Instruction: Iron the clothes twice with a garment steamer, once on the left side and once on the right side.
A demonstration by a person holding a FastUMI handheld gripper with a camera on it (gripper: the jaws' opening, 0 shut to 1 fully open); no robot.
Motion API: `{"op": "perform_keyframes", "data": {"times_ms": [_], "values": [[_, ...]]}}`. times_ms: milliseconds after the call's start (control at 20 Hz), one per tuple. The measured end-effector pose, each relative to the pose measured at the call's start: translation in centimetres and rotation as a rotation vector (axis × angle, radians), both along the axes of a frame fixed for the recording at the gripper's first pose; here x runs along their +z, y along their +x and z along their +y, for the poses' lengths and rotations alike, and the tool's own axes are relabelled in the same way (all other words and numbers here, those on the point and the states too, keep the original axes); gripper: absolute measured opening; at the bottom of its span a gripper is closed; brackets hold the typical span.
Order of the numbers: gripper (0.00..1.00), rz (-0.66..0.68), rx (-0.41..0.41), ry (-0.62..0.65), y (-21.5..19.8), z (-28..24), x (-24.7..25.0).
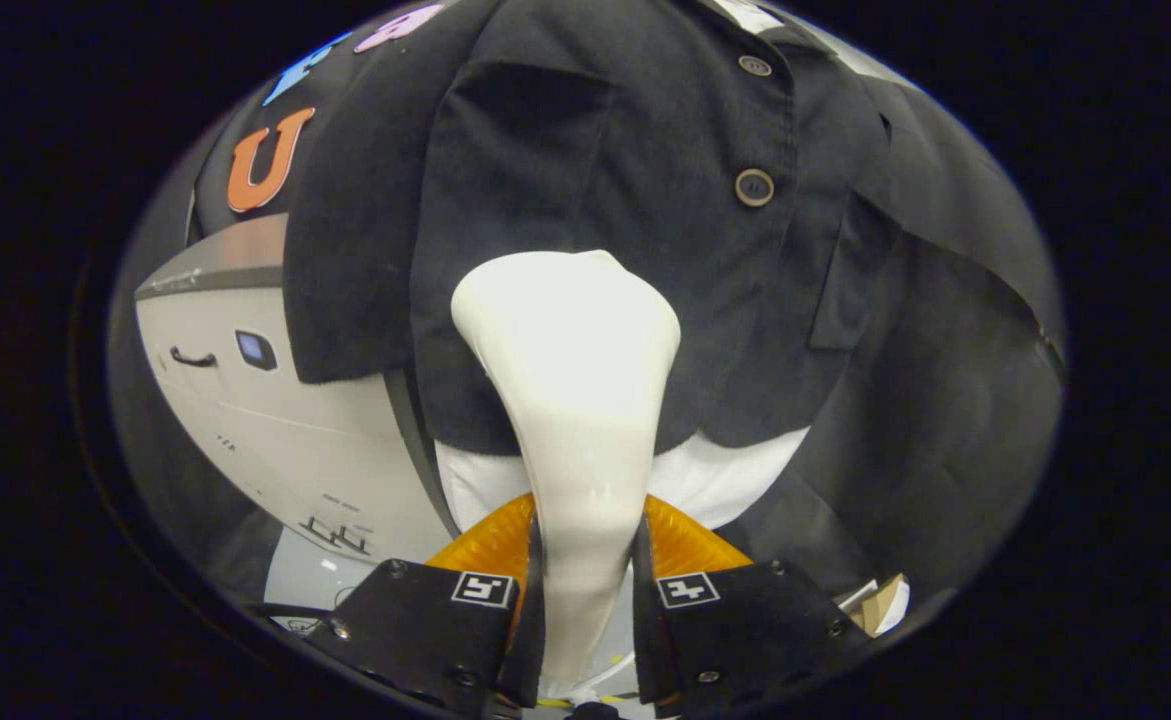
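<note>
Garment steamer [570,400]: pale handheld steamer is being held between the jaws, its narrow handle running straight ahead from them and widening into a broad head
Jaws: the gripper [585,600] is closing on the steamer handle, both fingers pressing its sides with no gap showing
Steamer head: it is sitting against, or just in front of, the lower front of the dark jacket [585,170]; actual contact is too hard to judge
Clothes: the jacket is hanging upright just beyond the steamer, with two buttons [754,187] running up its front placket and a white shirt hem [715,480] showing beneath it
Key relation: the steamer's long axis is pointing forward and up into the panel to one side of the button line, so the coming stroke is likely depending on travelling along that panel
Pose: the gripper is aiming slightly upward at the garment from below
Surroundings: a white appliance body [275,420] is standing beside the jacket; an orange ribbed piece [490,545] is lying just behind the fingers
</note>
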State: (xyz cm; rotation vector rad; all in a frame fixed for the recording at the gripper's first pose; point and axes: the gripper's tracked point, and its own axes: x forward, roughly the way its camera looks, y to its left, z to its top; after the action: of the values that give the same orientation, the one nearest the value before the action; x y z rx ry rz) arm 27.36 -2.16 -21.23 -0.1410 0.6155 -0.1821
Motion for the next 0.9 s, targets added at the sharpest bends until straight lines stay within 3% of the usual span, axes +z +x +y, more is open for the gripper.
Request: {"op": "perform_keyframes", "data": {"times_ms": [350, 700, 900], "values": [[0.39, 0.001, -0.04, 0.059, -2.6, -0.3, 0.3], [0.39, -0.137, -0.125, 0.111, -8.2, -6.9, 8.2], [0.39, -0.256, -0.192, 0.138, -9.4, -12.6, 15.6]]}}
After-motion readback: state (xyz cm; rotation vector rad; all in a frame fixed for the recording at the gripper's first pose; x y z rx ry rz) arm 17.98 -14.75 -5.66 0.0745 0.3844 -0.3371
